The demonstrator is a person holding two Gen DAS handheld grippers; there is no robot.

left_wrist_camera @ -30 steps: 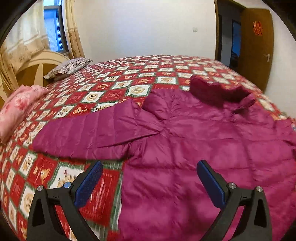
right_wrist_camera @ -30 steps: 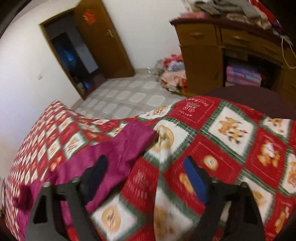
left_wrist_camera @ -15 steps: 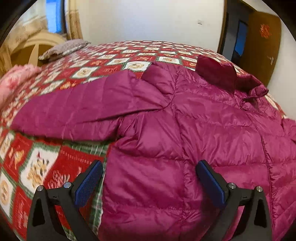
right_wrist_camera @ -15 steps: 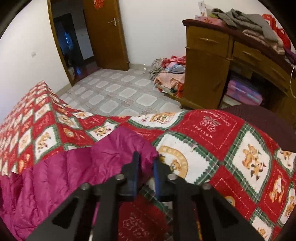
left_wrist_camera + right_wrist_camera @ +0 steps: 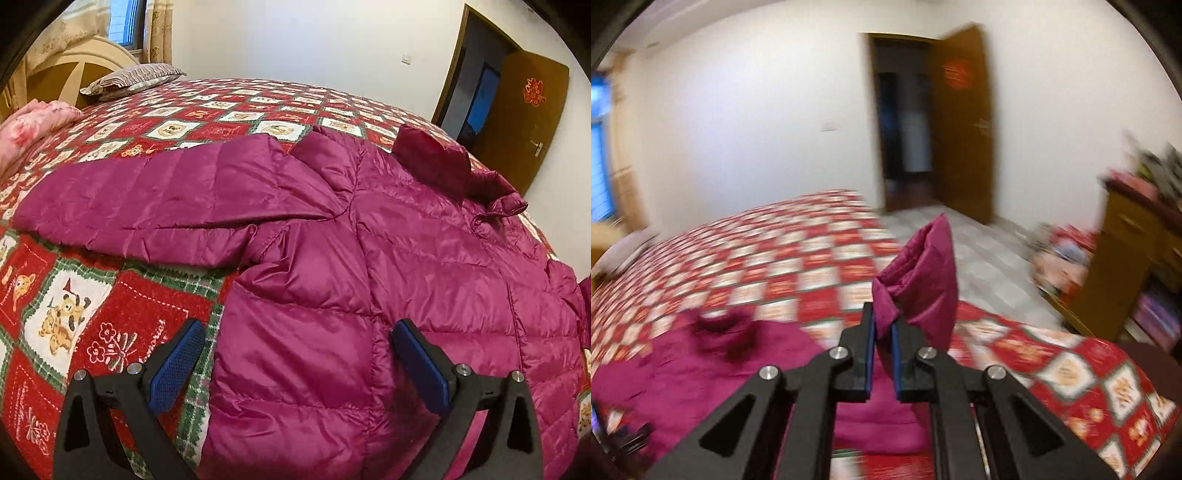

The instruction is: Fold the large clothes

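A magenta quilted down jacket (image 5: 424, 266) lies spread on the bed, its left sleeve (image 5: 155, 206) stretched out to the left and its hood (image 5: 432, 162) at the far side. My left gripper (image 5: 295, 365) is open, its jaws astride the jacket's lower left side panel, low over it. In the blurred right wrist view my right gripper (image 5: 882, 332) is shut on the cuff end of the other sleeve (image 5: 923, 280) and holds it lifted above the bed, with the jacket body (image 5: 713, 362) at lower left.
The bed carries a red, green and white patterned quilt (image 5: 122, 295). A striped pillow (image 5: 136, 75) and pink bedding (image 5: 33, 122) lie by the headboard. An open brown door (image 5: 964, 125) and a wooden dresser (image 5: 1126, 251) with clothes piled beside it stand to the right.
My right gripper shut on the sleeve cuff, lifted it off the bed and swung it left. My left gripper moved closer and lower over the jacket's side, still open.
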